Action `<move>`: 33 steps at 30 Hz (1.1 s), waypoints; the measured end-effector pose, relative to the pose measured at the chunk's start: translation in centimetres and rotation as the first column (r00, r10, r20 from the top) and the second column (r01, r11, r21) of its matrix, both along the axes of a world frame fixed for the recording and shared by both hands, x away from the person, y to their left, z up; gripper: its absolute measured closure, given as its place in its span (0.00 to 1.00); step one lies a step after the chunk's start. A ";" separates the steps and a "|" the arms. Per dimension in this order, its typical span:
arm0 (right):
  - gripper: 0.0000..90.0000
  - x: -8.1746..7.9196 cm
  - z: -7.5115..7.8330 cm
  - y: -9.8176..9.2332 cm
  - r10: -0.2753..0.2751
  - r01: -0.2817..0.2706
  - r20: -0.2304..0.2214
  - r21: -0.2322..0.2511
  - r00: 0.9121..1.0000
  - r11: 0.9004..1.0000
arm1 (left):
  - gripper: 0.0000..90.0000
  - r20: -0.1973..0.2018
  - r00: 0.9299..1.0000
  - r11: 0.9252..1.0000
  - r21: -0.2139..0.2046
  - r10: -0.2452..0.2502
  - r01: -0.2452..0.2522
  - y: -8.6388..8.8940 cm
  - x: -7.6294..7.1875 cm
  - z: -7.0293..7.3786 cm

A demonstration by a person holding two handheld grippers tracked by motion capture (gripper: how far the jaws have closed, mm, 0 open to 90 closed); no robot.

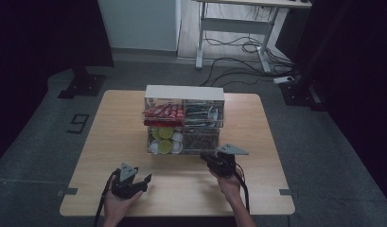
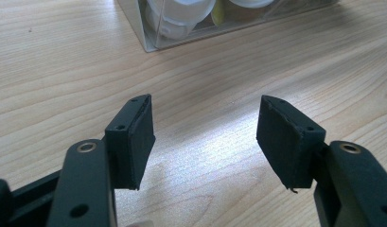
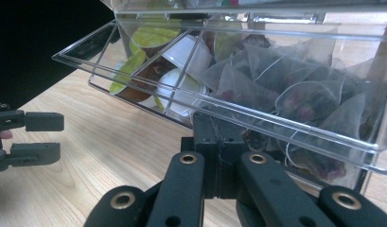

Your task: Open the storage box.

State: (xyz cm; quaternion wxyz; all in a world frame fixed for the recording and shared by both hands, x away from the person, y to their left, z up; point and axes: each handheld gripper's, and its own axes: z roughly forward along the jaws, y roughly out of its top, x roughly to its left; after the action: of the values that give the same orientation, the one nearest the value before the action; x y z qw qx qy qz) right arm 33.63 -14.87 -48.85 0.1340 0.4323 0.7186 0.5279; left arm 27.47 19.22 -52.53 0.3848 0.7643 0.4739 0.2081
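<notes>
Right gripper (image 3: 218,156): fingers clenched flat against each other, nothing between the pads; tips sit right under the front edge of the tilted clear drawer (image 3: 238,118), close enough that touching or just short can't be told; the drawer hangs out of the lower tier of the clear acrylic organizer (image 1: 184,120), front lip dipping toward the desk (image 1: 125,127); the drawer's right part holds pyramid tea bags (image 3: 295,94), the left part white and lime-lidded coffee capsules (image 3: 177,71); in the high view the right gripper (image 1: 215,158) lies just in front of the organizer's lower right corner, grey three-cornered plate on top, held by the person's right hand (image 1: 229,182).

Left gripper (image 2: 205,137): fingers (image 2: 134,142) released, wide gap, bare wood below; low over the desk, pointing at the organizer's near left corner, where white capsules show through the wall; well apart from the box; in the high view the left gripper (image 1: 141,182) is at the near left of the desk, left hand (image 1: 118,205) behind it; also visible far left in the right gripper view.

Organizer sits mid-desk; top tier has red sachets (image 1: 163,112) on the left, dark packets (image 1: 200,115) on the right; white lid.
</notes>
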 end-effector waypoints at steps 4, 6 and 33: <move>0.99 0.1 0.2 -0.2 -0.003 0.003 0.004 0.001 1.000 1.000 | 0.42 -0.001 1.000 1.000 0.003 0.005 -0.005 0.1 0.1 0.0; 0.99 0.2 0.3 -0.2 -0.002 0.002 0.004 -0.002 1.000 1.000 | 0.42 0.003 1.000 1.000 -0.001 0.011 -0.011 0.3 0.2 0.2; 0.99 1.6 4.0 -0.6 -0.023 0.023 0.022 0.008 1.000 1.000 | 0.41 0.026 1.000 0.997 -0.080 -0.009 0.011 -0.9 1.6 2.5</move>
State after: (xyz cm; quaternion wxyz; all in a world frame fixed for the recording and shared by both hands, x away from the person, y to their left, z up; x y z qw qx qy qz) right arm 35.18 -15.42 -44.81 0.1461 0.4353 0.7100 0.5340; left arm 29.09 18.29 -50.05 0.4220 0.7478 0.4732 0.1967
